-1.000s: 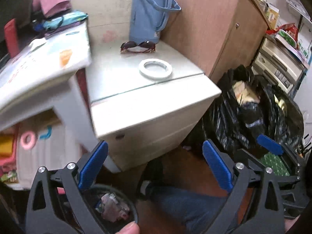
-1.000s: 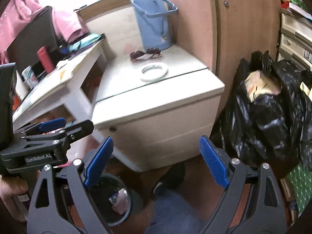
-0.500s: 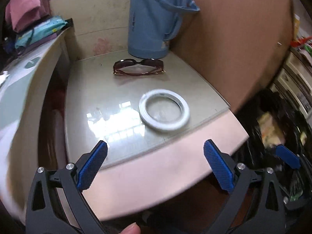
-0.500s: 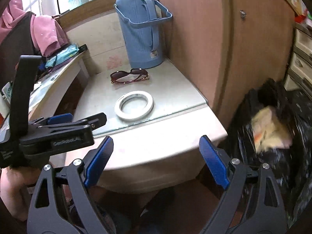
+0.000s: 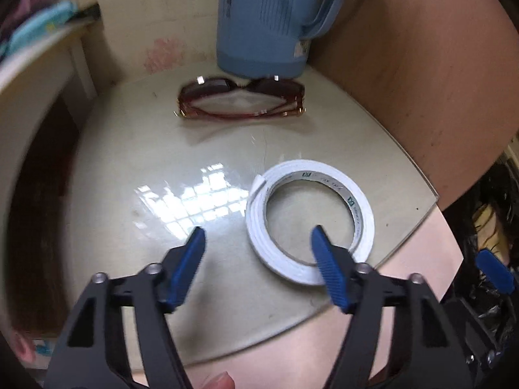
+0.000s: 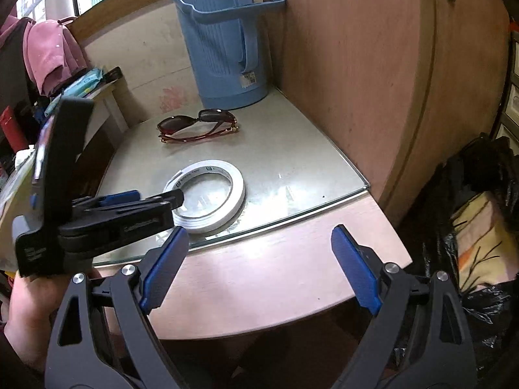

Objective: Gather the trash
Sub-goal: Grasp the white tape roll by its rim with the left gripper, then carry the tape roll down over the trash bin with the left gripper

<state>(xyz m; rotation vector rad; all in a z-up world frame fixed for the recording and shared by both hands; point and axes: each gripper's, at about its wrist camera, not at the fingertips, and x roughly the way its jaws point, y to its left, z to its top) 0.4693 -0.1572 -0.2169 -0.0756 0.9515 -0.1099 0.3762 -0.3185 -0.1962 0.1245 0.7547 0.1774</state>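
A white tape ring [image 5: 360, 208] lies flat on the glass-topped cabinet [image 5: 155, 162]. My left gripper [image 5: 258, 236] hangs low over it with its jaws closing. The right blue pad is over the ring's hole and the left pad is outside it, so the ring's near-left rim sits between them. Neither pad presses on it. The right wrist view shows that gripper [image 6: 159, 199] reaching the tape ring [image 6: 236, 194] from the left. My right gripper [image 6: 259, 236] stands open over the cabinet's front edge, holding nothing.
Dark red sunglasses [image 5: 241, 101] lie behind the ring, in front of a tall blue thermos jug [image 5: 262, 26]. A wooden cupboard [image 6: 373, 64] walls the right side. A stuffed black rubbish bag [image 6: 480, 227] sits on the floor to the right. A cluttered desk [image 6: 97, 87] is at left.
Both grippers have moved forward toward the cabinet top. The left one has dropped onto the tape ring and its jaws have narrowed. The floor bin has left view.
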